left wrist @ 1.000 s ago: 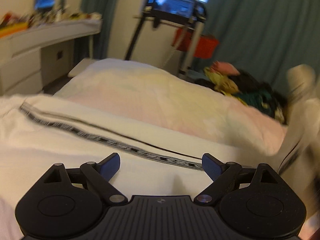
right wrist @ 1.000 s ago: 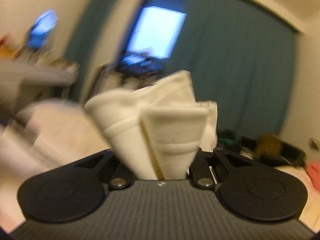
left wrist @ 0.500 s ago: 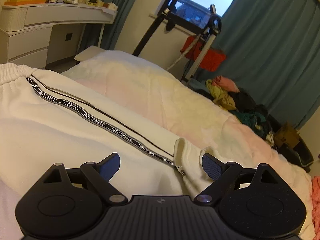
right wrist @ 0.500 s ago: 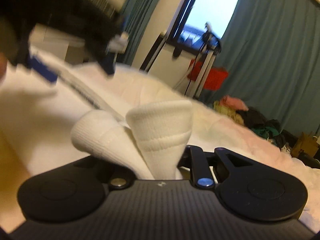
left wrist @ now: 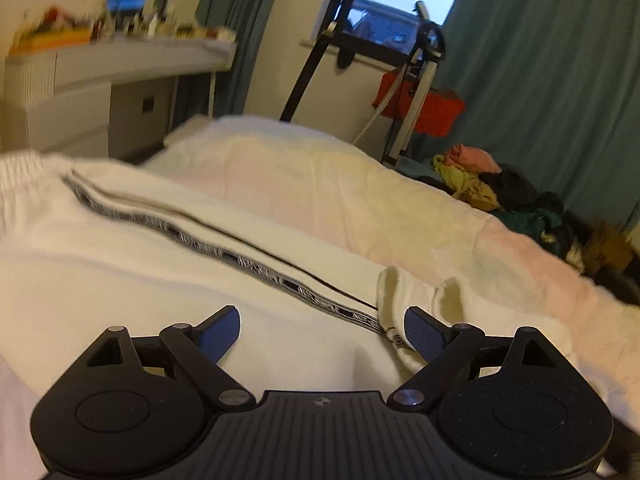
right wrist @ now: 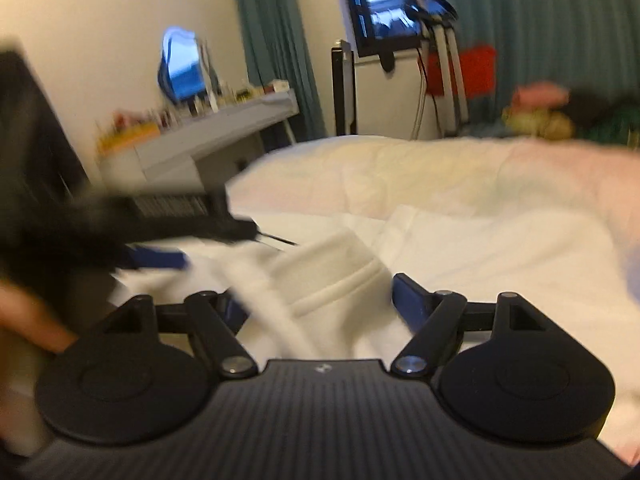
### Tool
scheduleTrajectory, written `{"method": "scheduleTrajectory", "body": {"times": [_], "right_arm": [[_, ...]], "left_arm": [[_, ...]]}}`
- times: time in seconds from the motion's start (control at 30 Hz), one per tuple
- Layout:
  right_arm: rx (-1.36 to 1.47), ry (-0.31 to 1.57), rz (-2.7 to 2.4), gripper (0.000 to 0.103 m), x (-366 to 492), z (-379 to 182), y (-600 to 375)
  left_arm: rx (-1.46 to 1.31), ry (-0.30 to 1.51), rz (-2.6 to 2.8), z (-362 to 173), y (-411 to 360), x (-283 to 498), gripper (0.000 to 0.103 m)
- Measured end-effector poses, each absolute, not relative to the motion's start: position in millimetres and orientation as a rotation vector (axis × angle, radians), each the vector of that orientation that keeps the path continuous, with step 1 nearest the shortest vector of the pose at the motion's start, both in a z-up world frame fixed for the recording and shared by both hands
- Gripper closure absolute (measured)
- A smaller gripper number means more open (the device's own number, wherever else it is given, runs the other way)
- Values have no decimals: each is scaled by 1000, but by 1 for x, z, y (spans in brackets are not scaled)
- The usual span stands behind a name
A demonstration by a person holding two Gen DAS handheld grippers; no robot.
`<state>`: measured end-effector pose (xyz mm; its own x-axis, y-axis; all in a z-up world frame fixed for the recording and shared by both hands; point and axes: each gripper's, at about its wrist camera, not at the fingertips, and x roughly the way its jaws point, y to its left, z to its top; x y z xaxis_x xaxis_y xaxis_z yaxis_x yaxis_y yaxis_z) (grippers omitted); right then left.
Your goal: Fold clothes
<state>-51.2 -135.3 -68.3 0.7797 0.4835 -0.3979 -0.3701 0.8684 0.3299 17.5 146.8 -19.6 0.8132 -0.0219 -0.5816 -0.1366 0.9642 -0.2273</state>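
The right gripper (right wrist: 318,300) has its jaws opening, the ribbed cuff (right wrist: 340,280) of the cream trousers (left wrist: 120,264) lying loose between them. The left gripper (left wrist: 322,330) hovers with jaws wide and empty over the trouser leg, which is spread flat across the bed (left wrist: 320,176).

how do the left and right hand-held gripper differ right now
The left hand-held gripper has nothing between its blue pads, only flat white pants beneath. The right hand-held gripper is opening, with a ribbed cuff still bunched between its jaws. Both stand wide over the bed.
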Motion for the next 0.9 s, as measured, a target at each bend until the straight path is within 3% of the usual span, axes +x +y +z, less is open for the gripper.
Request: {"method": "scheduleTrajectory", "body": {"times": [0.13, 0.3, 0.67, 0.9], "right_arm": [[392, 470, 461, 26, -66, -45, -171], [339, 378, 212, 23, -71, -36, -193], [289, 627, 64, 26, -43, -92, -186], [201, 646, 40, 24, -39, -106, -174]], "left_arm": [[-239, 622, 13, -19, 135, 10, 12], [-144, 594, -66, -23, 103, -4, 11], [16, 665, -71, -59, 71, -4, 6], [7, 662, -76, -56, 82, -11, 6]]}}
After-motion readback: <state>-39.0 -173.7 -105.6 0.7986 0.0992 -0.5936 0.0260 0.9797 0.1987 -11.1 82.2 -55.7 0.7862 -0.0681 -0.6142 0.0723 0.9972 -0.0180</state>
